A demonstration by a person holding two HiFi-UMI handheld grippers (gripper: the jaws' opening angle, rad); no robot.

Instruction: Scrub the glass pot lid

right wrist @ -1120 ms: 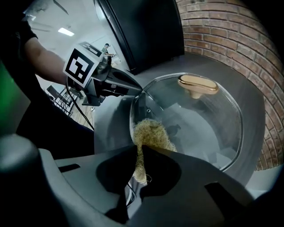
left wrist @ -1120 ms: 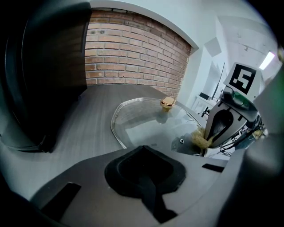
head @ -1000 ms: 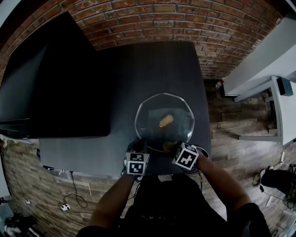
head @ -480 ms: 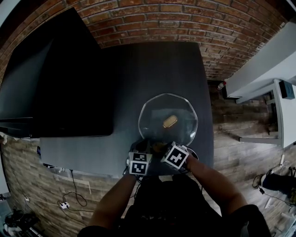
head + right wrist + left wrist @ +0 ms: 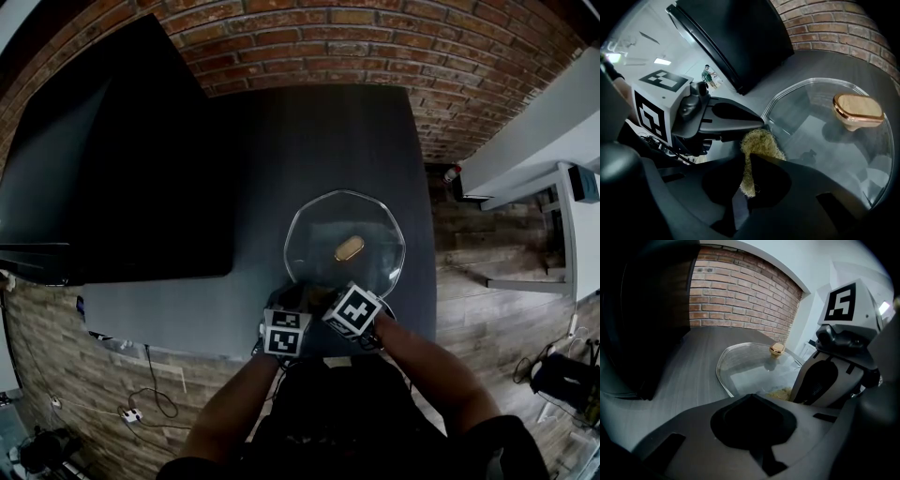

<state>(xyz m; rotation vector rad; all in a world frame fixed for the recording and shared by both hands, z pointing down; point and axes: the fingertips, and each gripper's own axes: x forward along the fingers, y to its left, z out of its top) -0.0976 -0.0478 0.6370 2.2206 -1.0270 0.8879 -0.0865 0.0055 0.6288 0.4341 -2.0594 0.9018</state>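
The scrubbing step is under way. The right hand-held gripper (image 5: pixel 749 164) has its jaws clamped on a fuzzy yellow scrubber (image 5: pixel 761 143). The scrubber sticks out past the jaw tips and looks to be touching the glass lid (image 5: pixel 820 140) at the near edge.

The left hand-held gripper (image 5: pixel 751 397) sits just beside the right one. Its jaws are closed, and the tips meet right at the near rim of the lid. It looks like they pinch the thin rim to hold the lid in place, but that is hard to see for sure.

The lid lies flat on the dark counter (image 5: pixel 309 141), near the counter's front edge. Its gold knob (image 5: pixel 858 108) points up in the middle of the glass, a little way past the scrubber.

Only the near edge seems to be under the scrubber now. I think the next move is to push the scrubber across the glass toward the knob and rub around it. The left side should hold firm so the lid does not slide. Glass is slippery, so press gently.
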